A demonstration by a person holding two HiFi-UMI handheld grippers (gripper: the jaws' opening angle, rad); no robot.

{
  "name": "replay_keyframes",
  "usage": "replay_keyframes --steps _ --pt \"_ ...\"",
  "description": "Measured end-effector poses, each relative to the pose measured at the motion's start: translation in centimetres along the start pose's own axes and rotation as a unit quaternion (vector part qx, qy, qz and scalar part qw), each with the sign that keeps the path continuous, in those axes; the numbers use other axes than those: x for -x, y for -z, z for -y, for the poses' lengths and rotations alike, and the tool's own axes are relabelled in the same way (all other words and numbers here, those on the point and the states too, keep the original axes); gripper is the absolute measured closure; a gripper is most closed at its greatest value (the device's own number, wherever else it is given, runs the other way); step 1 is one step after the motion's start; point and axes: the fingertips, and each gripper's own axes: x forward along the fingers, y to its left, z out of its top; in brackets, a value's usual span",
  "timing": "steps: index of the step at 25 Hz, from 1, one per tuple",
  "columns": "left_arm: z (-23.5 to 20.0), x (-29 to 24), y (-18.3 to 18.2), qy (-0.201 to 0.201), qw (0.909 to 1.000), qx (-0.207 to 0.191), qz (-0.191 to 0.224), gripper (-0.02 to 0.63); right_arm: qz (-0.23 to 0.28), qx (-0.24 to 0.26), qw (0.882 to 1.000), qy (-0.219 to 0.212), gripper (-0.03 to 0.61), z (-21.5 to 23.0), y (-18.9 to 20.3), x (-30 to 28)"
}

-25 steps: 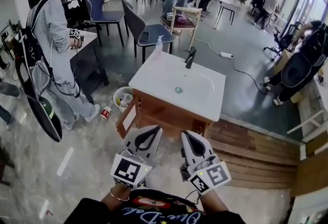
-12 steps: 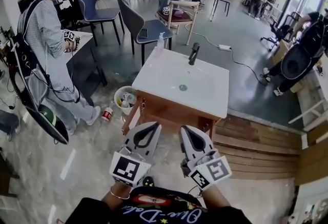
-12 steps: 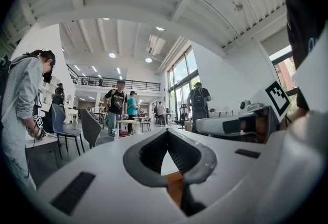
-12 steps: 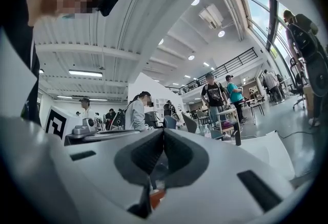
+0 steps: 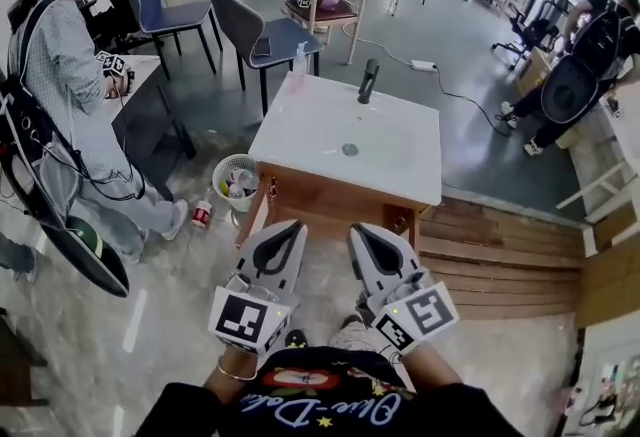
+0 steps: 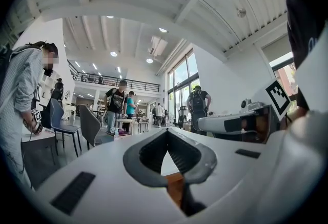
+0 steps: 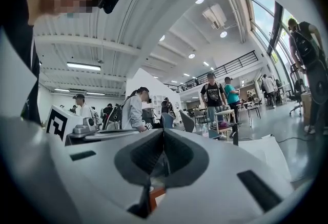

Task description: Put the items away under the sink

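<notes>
I am holding the left gripper (image 5: 288, 230) and right gripper (image 5: 362, 231) empty, jaws pressed together, well short of the sink cabinet (image 5: 330, 208). A white basket (image 5: 219, 170) of small bottles and a red can (image 5: 202, 216) are sitting on the floor left of the cabinet. They look light, rigid and slick, best gripped mid-body.

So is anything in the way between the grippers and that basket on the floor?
Nothing visible is. Only bare floor lies between the left gripper, the right gripper and the basket beside the sink cabinet. Both jaws are shut and empty.
</notes>
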Motion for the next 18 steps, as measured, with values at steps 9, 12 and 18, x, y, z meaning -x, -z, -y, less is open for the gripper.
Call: replay_keyframes --steps 9,12,18 --pt "-1.8 -1.0 0.5 -0.014 0.9997 0.007 -0.018 0.607 0.001 -0.015 1.000 -0.005 0.571 1.2 0.5 -2.4" --pt "-2.9 -1.3 0.5 -0.028 0.9993 -0.002 -0.025 0.607 0.009 -0.024 1.000 -0.017 0.571 1.8 0.3 -4.0" --pt "-4.8 -3.3 0.4 -0.044 0.9986 -0.004 -0.028 0.607 0.014 -0.034 0.999 -0.030 0.571 3.4 0.1 -6.7"
